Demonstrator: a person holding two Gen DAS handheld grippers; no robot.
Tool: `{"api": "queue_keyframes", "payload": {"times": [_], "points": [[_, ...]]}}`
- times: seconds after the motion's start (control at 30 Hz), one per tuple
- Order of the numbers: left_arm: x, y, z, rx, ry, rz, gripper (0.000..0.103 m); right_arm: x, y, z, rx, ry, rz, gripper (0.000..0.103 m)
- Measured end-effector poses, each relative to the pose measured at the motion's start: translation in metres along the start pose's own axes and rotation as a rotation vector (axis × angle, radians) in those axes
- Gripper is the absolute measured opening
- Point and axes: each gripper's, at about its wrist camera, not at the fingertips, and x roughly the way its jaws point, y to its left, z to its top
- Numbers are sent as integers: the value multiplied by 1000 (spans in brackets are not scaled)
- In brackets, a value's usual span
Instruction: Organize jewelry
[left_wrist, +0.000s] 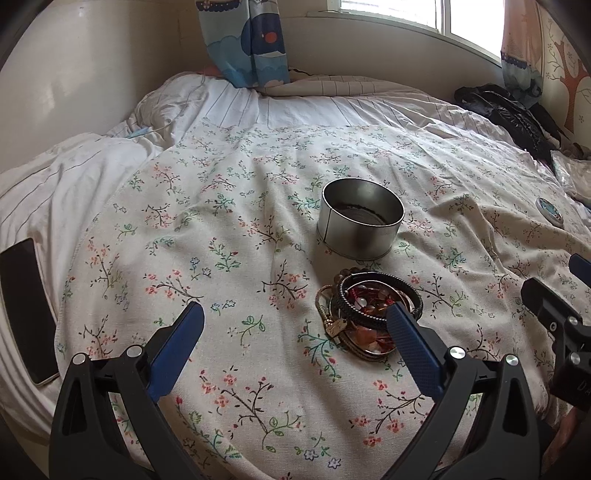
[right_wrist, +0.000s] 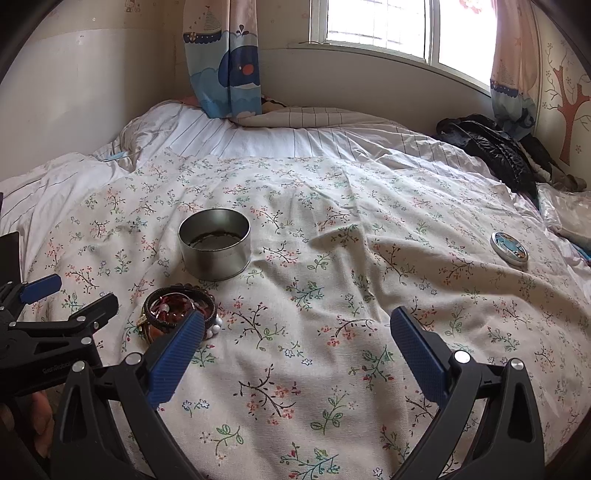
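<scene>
Rumpled floral bedspread (left_wrist: 229, 229), soft underfoot for a tangled jewelry pile (left_wrist: 369, 314) beside open tin (left_wrist: 360, 221). Looked light, slippery, snaggy; best pinched by black bangle (left_wrist: 376, 278). Left gripper (left_wrist: 295, 339) and right gripper (right_wrist: 297, 343) spread wide, empty.

A round silver tin (left_wrist: 360, 218) is standing upright and open on the floral cloth (left_wrist: 229, 258), toward the middle of it, its inside looking dark at the bottom. Just in front of the tin, close but apart from it, a heap of jewelry (left_wrist: 369, 314) is lying: black bands ringing red and orange beads, a gold chain trailing off one side, white beads showing at another edge. A round lid (right_wrist: 509, 248) is lying flat near the cloth's right edge, well apart.
</scene>
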Motion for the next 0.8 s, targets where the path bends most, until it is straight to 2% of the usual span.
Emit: {"api": "queue_keyframes", "payload": {"times": [0.03,0.13,0.2,0.27,0.33,0.4,0.47,0.57,0.7,0.8], "points": [[4,-3,3,1,3,-7,94,0,0,1,0,0,1,97],[22,-9,10,-5,35,-46,75,1,-3,1,16,7,15,97],[39,-12,14,-14,79,-74,54,2,-8,2,39,10,28,97],[56,-15,18,-15,125,-86,40,3,-12,2,62,14,41,97],[69,-18,19,-2,158,-87,32,4,-16,2,83,19,57,97],[79,-22,18,14,183,-102,17,6,-18,2,100,23,73,97],[81,-25,17,24,187,-113,10,9,-21,3,114,32,89,97],[76,-26,16,37,168,-121,8,13,-26,3,139,47,116,97],[54,-4,21,-60,74,-197,8,21,-30,2,161,90,175,97],[40,16,25,-157,2,-235,8,38,-18,4,96,174,246,97]]}}
